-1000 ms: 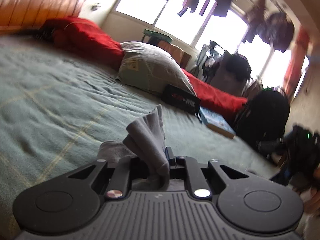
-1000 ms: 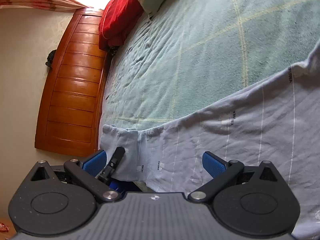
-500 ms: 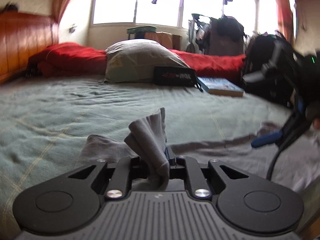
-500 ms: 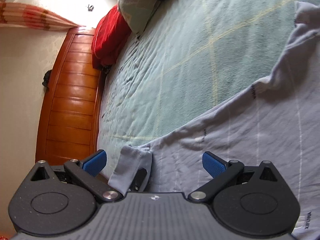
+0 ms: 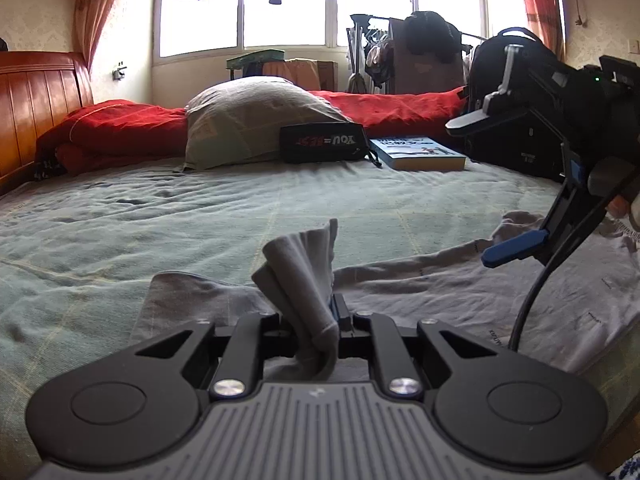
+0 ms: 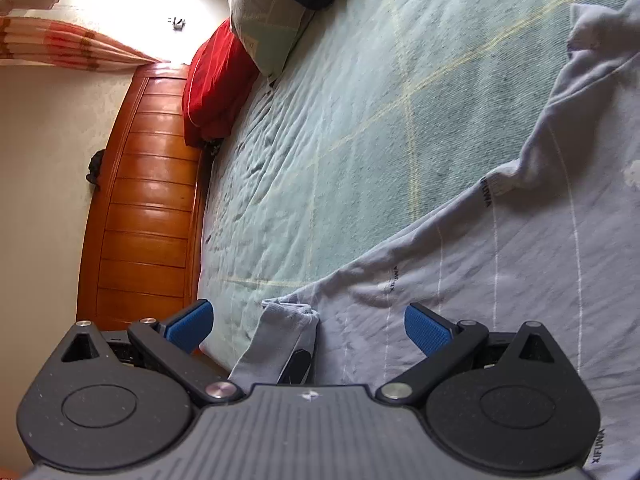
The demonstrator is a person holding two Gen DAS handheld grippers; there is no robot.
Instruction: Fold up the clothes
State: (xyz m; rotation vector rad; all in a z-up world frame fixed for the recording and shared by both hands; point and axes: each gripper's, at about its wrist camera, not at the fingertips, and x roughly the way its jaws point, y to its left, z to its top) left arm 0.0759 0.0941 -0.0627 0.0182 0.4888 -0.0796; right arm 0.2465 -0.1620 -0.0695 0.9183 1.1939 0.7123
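Your left gripper point(image 5: 316, 320) pinches a bunched fold of the grey garment point(image 5: 460, 284); your right gripper point(image 6: 308, 320), at three o'clock, stands spread above it.

Garment point(image 6: 500, 280) cut off at right edge

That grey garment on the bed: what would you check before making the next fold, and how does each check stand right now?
1. Left gripper clamped on the bunched cloth end: ok.
2. Right gripper gripping cloth: not ok, its blue pads stand apart, holding nothing.
3. Grey garment lying flat: not ok, wrinkled, far edge rumpled.
4. Green bedspread free ahead: ok.
5. Black pouch and book clear of garment: ok.
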